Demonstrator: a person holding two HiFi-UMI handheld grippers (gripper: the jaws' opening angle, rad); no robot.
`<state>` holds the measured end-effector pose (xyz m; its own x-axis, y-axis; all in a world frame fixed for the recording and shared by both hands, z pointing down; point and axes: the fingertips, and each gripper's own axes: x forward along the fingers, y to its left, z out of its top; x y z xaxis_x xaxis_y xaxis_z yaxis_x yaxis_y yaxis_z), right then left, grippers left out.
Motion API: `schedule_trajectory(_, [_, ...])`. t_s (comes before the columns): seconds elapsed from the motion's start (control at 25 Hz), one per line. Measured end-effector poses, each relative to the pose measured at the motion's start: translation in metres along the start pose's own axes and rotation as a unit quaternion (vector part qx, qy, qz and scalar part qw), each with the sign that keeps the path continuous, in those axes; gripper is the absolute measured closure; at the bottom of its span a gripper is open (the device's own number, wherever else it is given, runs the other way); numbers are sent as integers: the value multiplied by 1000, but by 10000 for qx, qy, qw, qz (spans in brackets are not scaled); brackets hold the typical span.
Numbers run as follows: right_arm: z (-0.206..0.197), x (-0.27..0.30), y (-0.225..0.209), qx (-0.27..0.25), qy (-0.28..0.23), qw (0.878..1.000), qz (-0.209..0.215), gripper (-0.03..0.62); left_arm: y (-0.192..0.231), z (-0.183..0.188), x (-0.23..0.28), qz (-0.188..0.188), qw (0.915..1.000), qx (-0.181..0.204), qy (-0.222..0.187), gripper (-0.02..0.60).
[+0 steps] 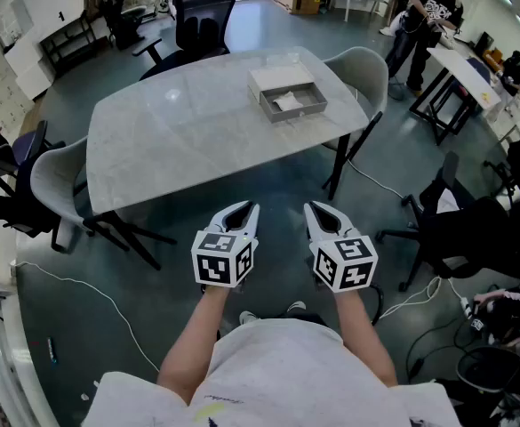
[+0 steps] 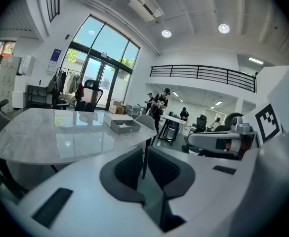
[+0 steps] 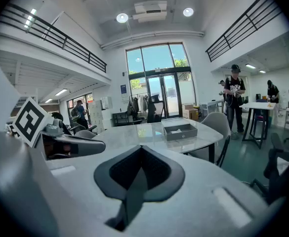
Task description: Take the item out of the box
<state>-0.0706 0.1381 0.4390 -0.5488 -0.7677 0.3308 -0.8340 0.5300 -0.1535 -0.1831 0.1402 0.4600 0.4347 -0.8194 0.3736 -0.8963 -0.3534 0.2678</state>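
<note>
Head view shows us holding the left gripper (image 1: 242,210) and the right gripper (image 1: 322,210) side by side, low in front of our body, over the floor and short of the marble worktop (image 1: 188,132). In each gripper view we see the jaws closed together with nothing between them. The open grey box (image 1: 297,112) sits toward the worktop's far right, well apart from both grippers, and a pale item (image 1: 288,102) lies inside it.
</note>
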Motion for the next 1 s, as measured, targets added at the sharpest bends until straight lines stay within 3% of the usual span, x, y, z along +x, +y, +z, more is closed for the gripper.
schedule_trajectory(0.44, [-3, 12, -10, -10, 85, 9999, 52, 589, 1, 0, 20, -39, 9999, 34, 110, 546])
schedule_trajectory(1.0, [17, 74, -75, 186, 125, 9994, 257, 589, 16, 31, 98, 178, 9992, 168, 313, 546])
